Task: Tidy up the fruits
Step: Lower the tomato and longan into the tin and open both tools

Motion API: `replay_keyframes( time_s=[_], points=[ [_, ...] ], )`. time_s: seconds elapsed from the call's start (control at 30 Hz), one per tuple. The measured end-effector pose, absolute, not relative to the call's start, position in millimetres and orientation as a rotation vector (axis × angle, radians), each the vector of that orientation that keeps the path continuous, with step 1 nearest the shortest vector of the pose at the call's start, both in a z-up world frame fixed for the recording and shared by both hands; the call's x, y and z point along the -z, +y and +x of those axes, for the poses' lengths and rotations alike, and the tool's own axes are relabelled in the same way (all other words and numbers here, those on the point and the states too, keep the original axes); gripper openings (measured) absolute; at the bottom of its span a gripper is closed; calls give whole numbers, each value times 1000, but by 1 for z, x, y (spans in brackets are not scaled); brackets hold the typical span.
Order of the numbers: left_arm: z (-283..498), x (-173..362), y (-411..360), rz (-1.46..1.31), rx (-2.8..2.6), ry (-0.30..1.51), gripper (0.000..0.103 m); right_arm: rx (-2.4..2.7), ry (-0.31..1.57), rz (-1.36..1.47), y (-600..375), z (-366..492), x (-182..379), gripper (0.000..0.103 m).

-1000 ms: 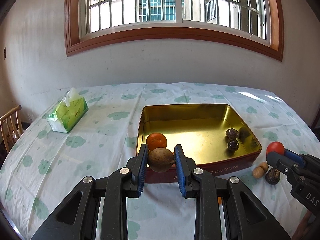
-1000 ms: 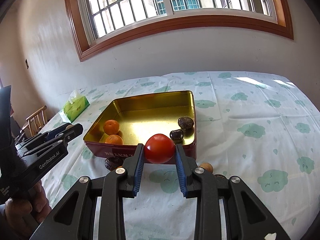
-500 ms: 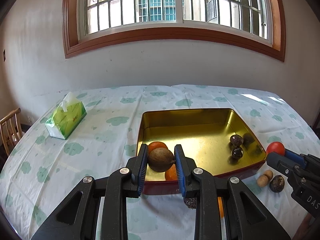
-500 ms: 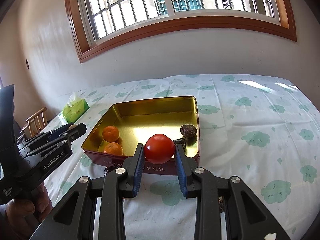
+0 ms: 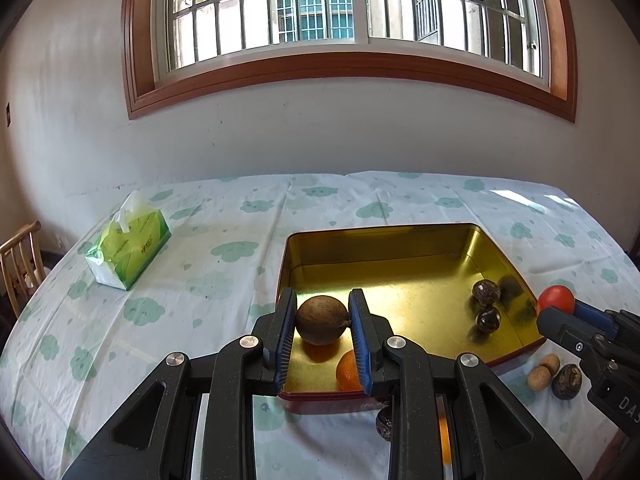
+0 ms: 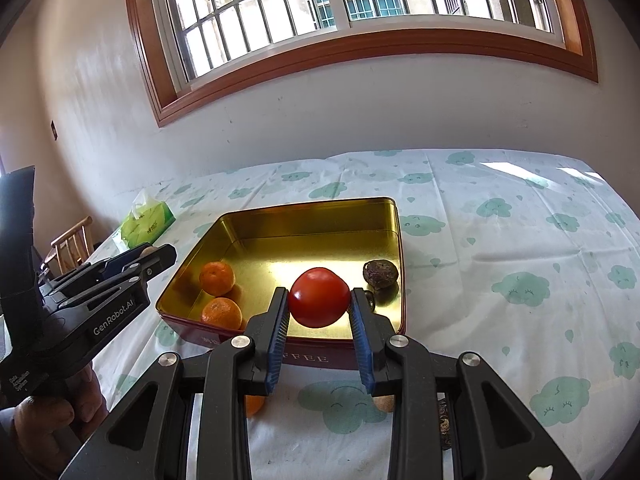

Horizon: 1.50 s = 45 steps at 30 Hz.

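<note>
My left gripper (image 5: 322,320) is shut on a round brown fruit (image 5: 322,320), held over the near left corner of the gold tin (image 5: 400,236). In the right wrist view my right gripper (image 6: 319,298) is shut on a red tomato (image 6: 319,297), above the tin's (image 6: 304,210) near wall. Two oranges (image 6: 217,278) (image 6: 222,313) lie in the tin at the left, and a dark wrinkled fruit (image 6: 380,273) at the right. The left wrist view shows two dark fruits (image 5: 486,291) (image 5: 489,319) in the tin and the tomato (image 5: 556,298) at the right.
A green tissue pack (image 5: 128,248) lies on the cloth at the left, a wooden chair (image 5: 18,264) beyond the table edge. Outside the tin, two small tan fruits (image 5: 543,372) and a dark one (image 5: 566,381) rest near the right gripper. An orange (image 6: 254,405) lies under my right gripper.
Both grippers have moved forward toward the tin, each keeping its fruit. The brown fruit now hangs over the tin's near left corner, and the tomato over its near wall.
</note>
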<state>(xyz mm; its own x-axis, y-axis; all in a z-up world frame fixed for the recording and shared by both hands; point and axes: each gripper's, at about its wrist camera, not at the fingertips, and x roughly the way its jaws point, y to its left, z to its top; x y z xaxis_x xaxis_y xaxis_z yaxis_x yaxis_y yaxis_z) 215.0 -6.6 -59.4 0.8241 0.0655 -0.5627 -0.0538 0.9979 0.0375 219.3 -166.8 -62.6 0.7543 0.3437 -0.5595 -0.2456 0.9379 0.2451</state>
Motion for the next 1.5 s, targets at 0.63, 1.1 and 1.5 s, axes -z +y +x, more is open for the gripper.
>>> replay_keyframes(
  time_s=[0.63, 1.1, 1.5],
  points=[
    [240, 71, 0, 25, -75, 621, 27, -334, 659, 162, -160, 240, 70, 28],
    [256, 80, 2, 27, -75, 636, 28, -340, 671, 164, -156, 258, 78, 28],
    [266, 85, 2, 33, -76, 645, 27, -341, 680, 164, -154, 266, 82, 28]
  ],
)
